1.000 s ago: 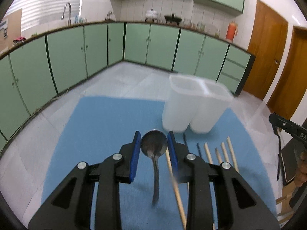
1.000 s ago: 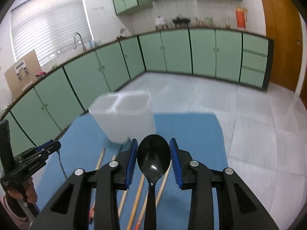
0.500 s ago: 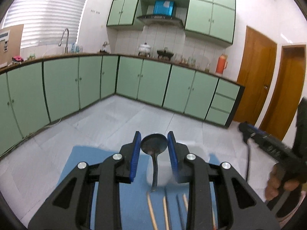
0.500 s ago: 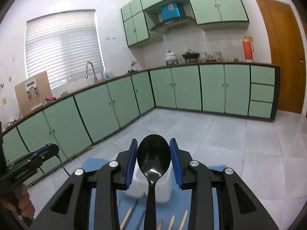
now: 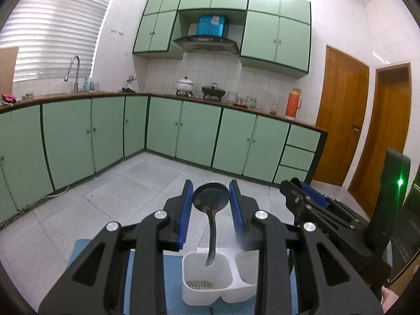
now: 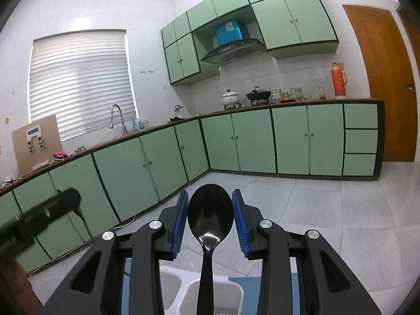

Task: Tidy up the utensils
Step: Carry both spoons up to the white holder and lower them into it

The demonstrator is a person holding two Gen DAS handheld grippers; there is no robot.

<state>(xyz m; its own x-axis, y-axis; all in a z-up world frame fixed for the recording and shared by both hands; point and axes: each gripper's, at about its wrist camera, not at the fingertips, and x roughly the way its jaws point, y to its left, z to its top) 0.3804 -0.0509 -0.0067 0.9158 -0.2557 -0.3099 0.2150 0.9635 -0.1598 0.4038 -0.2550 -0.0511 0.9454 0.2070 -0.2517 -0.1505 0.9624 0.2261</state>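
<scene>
Left wrist: metal spoon point(image 5: 210, 200) clamped in left tool point(image 5: 211, 204), handle dangling over left compartment of white caddy point(image 5: 207, 298) at 6 o'clock. Right tool point(image 6: 210, 214) clamps black spoon point(image 6: 210, 211) likewise — risk: snagging rim, toppling caddy.

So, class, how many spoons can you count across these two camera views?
2. A metal spoon sits between the left gripper's fingers, handle hanging over the white holder. A black spoon sits between the right gripper's fingers. Others may be hidden.
</scene>
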